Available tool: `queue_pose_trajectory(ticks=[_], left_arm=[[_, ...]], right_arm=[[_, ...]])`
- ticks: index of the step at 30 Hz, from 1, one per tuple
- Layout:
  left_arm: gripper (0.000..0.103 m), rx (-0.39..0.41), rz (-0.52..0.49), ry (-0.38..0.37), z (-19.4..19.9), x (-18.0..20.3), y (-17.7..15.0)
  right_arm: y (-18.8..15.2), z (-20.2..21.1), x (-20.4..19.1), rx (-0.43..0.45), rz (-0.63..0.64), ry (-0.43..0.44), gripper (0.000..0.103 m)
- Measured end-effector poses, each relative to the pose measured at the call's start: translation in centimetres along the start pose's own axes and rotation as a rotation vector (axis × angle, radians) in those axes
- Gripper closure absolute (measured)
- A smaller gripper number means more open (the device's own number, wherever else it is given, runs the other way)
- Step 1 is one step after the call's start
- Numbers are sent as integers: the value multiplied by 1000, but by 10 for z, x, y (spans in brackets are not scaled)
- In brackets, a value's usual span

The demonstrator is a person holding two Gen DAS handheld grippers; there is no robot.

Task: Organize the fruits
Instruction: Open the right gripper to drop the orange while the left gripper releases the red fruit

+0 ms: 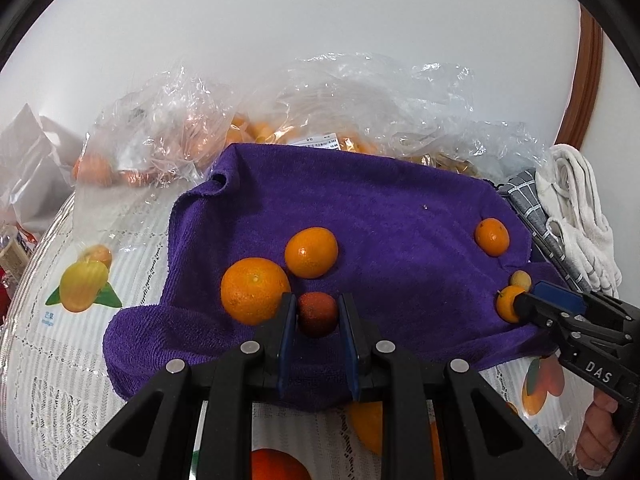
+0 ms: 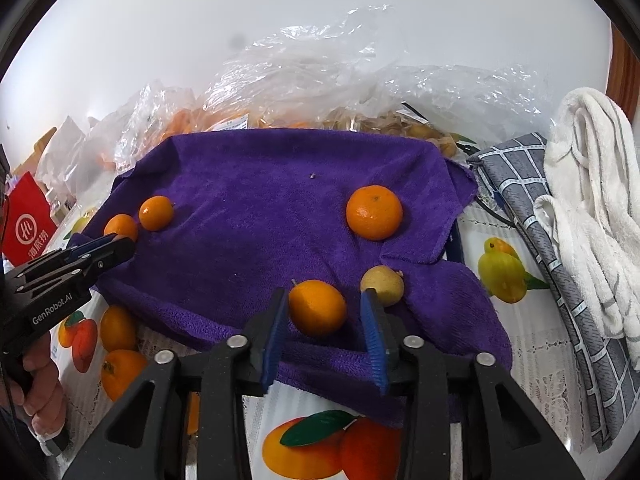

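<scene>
Pinching a small dark red fruit between its blue pads, the left claw is closed tight and comes at it slanting down from the near edge of the purple towel. The fruit sits low against the cloth, and I cannot tell whether it has left the towel. A big orange lies just beside the claw's left finger, with a second orange right behind it. The narrow grip likely suits so small a fruit and spares the neighbours a knock. The right claw stands spread around a small orange near the towel's front edge. One pad is at or almost at the peel, while a clear gap shows before the other pad, so nothing is gripped there. A pale yellow fruit rests just outside that finger, close enough that shutting the claw could nudge it. Another orange lies well apart, toward the towel's far right. The towel seems to serve as a soft sorting mat that stops round fruit from rolling across the table. Clear bags holding more fruit are heaped behind it, which is probably where the loose pieces came from. With only a few fruits out and no clear groups on the mat, the sorting looks to be at an early stage. Each hand tends its own side of the cloth, so the claws keep out of each other's way.
</scene>
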State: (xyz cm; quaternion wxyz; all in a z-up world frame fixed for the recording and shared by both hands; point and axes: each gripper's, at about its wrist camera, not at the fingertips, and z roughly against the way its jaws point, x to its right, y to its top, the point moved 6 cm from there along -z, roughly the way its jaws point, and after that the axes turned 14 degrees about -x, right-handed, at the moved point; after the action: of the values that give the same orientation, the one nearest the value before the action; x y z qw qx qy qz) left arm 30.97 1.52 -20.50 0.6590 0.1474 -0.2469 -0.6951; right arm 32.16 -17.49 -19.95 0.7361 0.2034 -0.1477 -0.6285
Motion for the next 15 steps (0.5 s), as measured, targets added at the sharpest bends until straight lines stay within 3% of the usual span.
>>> queue_pose_trajectory(ticks=[3,6,11,15], left_arm=[[81,3,-3,-2,0,1,0],[73,6,-2,-20,2,2,-1],[45,38,-13,-24,8,6,-1],[44,90,-18,-20,19,6,2]], right_arm=[[0,5,1,18,-1,-1,55],[0,9,2,32,-2,-11,53],[0,18,7,68,-21,-12,47],[0,21,12,73,-38,13,47]])
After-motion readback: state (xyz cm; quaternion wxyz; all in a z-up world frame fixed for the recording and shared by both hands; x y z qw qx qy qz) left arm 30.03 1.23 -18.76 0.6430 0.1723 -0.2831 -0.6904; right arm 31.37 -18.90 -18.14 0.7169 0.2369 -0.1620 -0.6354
